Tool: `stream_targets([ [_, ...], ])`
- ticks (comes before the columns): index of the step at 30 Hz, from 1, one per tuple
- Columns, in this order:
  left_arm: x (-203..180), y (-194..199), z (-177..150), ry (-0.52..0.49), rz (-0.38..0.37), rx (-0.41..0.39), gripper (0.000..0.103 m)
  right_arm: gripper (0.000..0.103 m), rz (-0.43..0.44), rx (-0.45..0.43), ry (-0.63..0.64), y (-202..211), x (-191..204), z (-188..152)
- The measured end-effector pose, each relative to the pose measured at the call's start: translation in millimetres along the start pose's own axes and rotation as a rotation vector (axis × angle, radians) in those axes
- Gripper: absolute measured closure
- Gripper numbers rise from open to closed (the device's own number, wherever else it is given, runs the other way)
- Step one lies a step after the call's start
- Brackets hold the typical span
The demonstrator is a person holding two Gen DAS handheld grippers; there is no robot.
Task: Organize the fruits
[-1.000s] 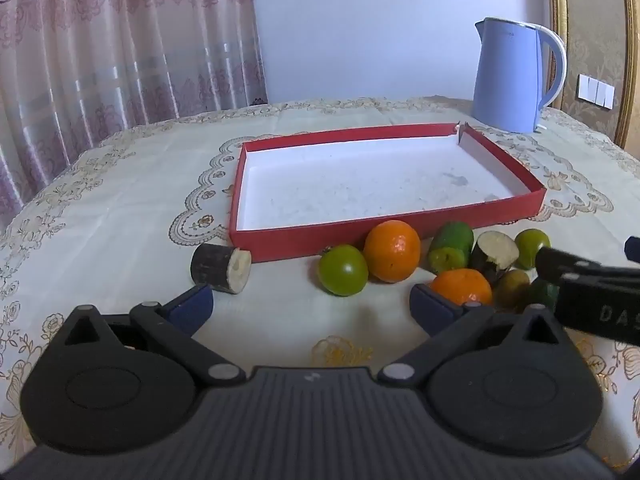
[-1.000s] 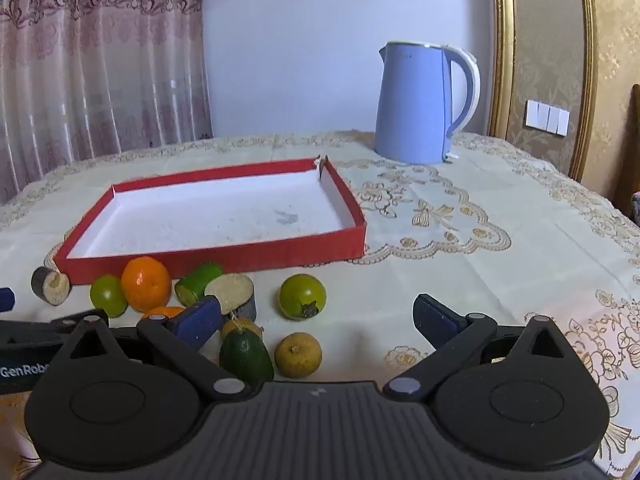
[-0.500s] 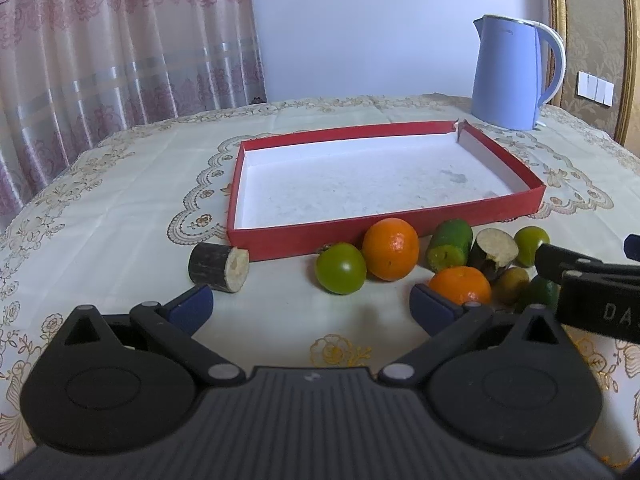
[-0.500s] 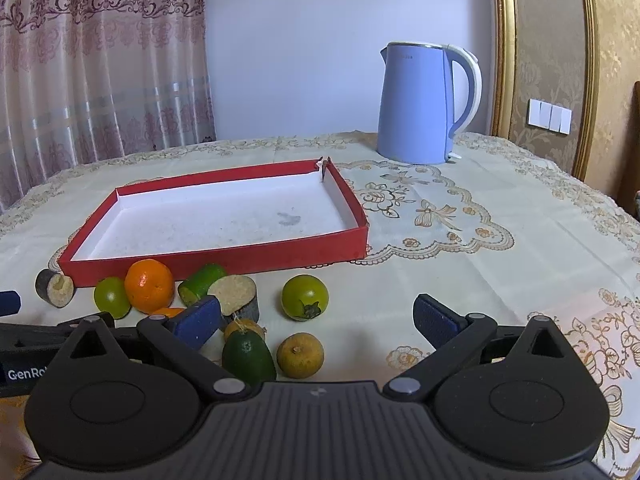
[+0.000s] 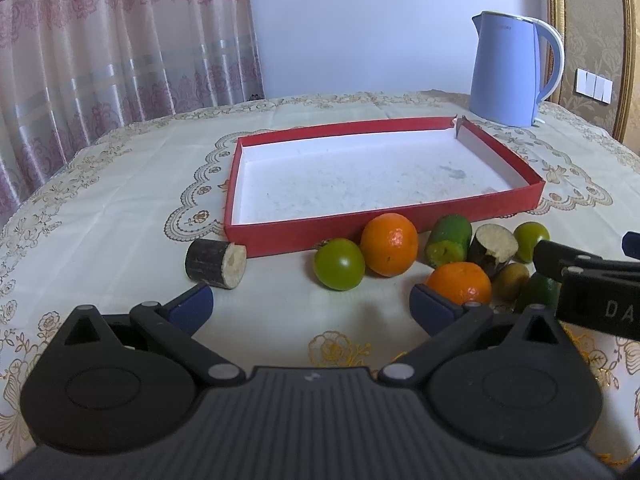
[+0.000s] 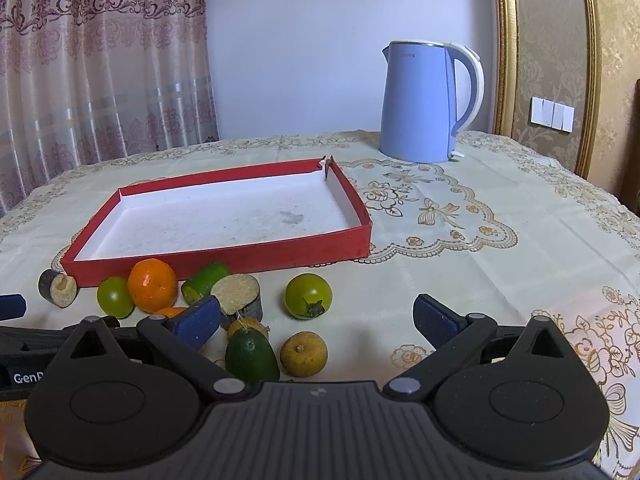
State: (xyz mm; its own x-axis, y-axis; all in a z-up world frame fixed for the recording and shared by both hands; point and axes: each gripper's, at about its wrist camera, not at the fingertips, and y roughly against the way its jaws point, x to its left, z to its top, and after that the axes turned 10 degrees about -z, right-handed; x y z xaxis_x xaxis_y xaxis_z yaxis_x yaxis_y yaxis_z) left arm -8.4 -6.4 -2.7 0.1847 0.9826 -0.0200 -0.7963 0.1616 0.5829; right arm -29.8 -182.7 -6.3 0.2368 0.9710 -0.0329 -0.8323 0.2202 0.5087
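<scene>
A shallow red tray (image 5: 304, 235) (image 6: 224, 257) with a white floor lies empty on the tablecloth. Fruits sit loose in front of its near wall: a large orange (image 5: 389, 244) (image 6: 152, 286), a green tomato (image 5: 339, 264) (image 6: 115, 297), a smaller orange (image 5: 459, 282), a green cut piece (image 5: 448, 239) (image 6: 204, 286), dark cut pieces (image 5: 215, 258) (image 6: 240, 296), another green tomato (image 6: 308, 295), a dark green fruit (image 6: 250, 355) and a brownish round fruit (image 6: 303, 353). My left gripper (image 5: 311, 306) is open just short of the fruits. My right gripper (image 6: 316, 320) is open, empty, over the right-hand fruits.
A light blue electric kettle (image 5: 514, 70) (image 6: 428, 102) stands behind the tray at the back right. Curtains hang at the left, and a gold-framed wall with a switch plate (image 6: 552, 114) is at the right. The table edge curves away on both sides.
Both grippers have crept slightly forward and up, so the tray and fruits sit a little lower and nearer. Neither pair of fingers has changed its spread, and no fruit has moved.
</scene>
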Motion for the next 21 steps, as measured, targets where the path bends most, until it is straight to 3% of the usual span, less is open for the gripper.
stream_targets([
  [21, 0.7, -3.0, -0.2, 0.002, 0.0, 0.009, 0.0, 0.0, 0.006, 0.003, 0.001, -0.8, 2.1, -1.9],
])
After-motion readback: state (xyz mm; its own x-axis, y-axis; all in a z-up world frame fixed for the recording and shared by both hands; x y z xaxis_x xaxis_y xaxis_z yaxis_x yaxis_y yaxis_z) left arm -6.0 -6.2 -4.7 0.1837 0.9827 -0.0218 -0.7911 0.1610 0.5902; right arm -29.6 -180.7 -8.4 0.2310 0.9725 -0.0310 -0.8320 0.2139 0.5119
